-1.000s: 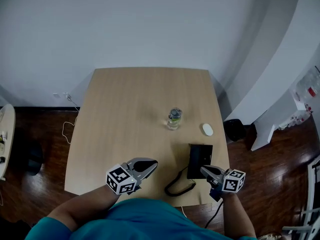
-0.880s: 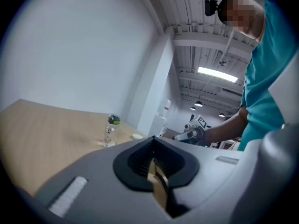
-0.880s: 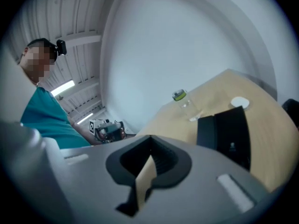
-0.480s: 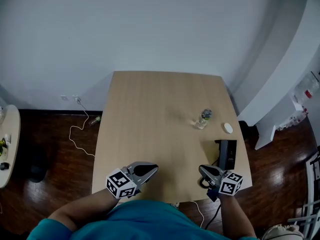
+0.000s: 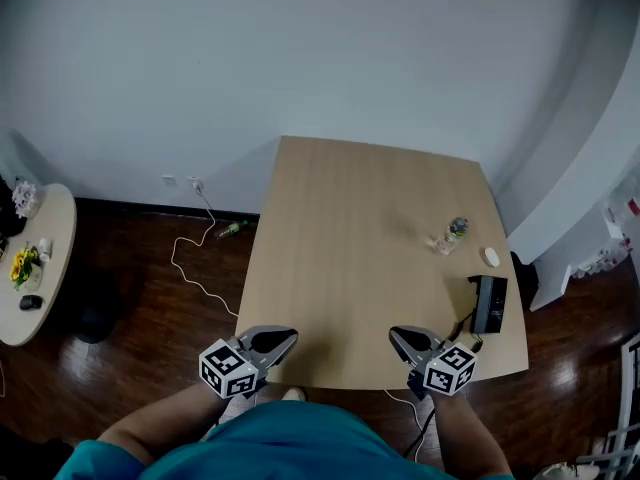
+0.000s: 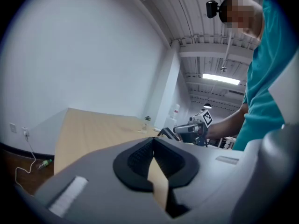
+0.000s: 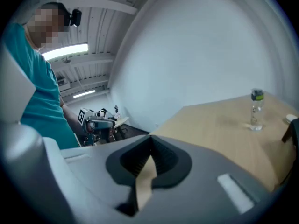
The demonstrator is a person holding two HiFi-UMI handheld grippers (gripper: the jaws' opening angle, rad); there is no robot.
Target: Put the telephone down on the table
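The black telephone [image 5: 490, 304] lies on the tan table [image 5: 360, 258] near its right edge, with its cord trailing off the near edge. It shows as a dark shape [image 6: 166, 133] in the left gripper view and at the picture's edge [image 7: 293, 135] in the right gripper view. My left gripper [image 5: 277, 342] is shut and holds nothing at the table's near left corner. My right gripper [image 5: 404, 339] is also shut and holds nothing, over the near edge, well left of the telephone. Each gripper view shows its own jaws closed together [image 6: 153, 142] [image 7: 150, 151].
A clear water bottle [image 5: 452, 234] and a white mouse [image 5: 491, 257] sit on the table beyond the telephone. A white cable [image 5: 195, 258] runs over the dark wood floor at left, near a round side table [image 5: 40, 268] with small things on it.
Both grippers and the head camera have travelled left along the table's near edge. The telephone, close to the right gripper a second ago, now lies far to its right.
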